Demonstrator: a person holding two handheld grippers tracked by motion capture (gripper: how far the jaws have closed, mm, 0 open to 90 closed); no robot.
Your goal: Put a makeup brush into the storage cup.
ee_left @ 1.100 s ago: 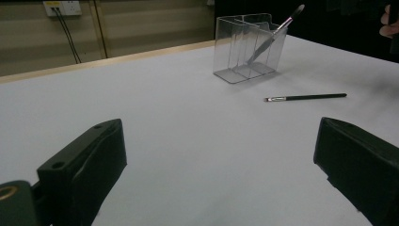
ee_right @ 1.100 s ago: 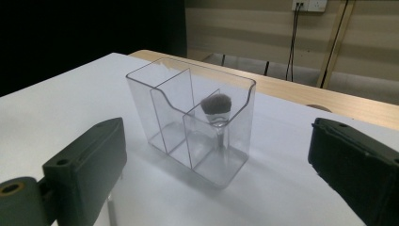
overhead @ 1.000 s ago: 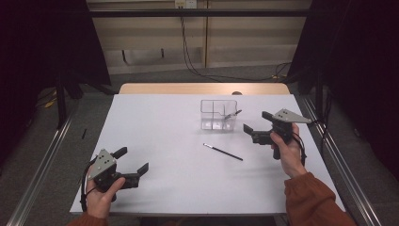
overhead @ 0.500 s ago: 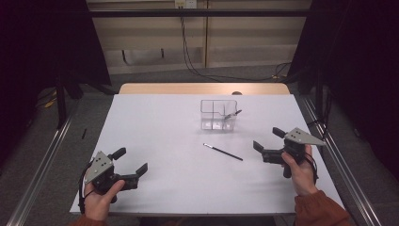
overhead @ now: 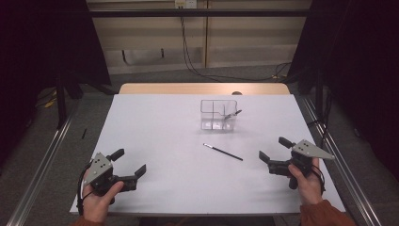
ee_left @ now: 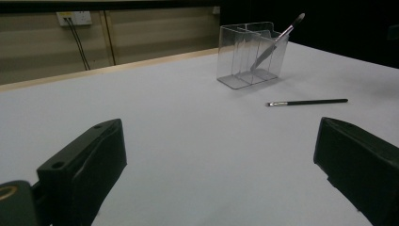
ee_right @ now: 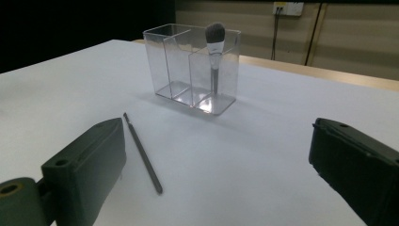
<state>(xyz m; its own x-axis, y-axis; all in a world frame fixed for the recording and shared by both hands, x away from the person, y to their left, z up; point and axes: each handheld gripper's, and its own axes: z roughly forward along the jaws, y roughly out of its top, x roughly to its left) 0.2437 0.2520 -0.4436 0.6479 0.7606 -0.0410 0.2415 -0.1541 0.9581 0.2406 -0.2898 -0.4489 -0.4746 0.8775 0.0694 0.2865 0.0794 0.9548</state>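
Your right gripper (overhead: 275,154) pulled back to the lower right, away from the clear plastic box (overhead: 218,114) holding a fluffy brush (ee_right: 215,47). Both grippers' jaws are wide open, empty. Next, get the thin black brush (overhead: 223,152) lying mid-table; your left gripper (overhead: 128,163) waits lower left.

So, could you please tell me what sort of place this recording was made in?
It looks like a lab or studio set up for recording, not a home. A plain white table stands between dark curtains, cables run down the back wall to the floor, and a person's hand holds a left tool.
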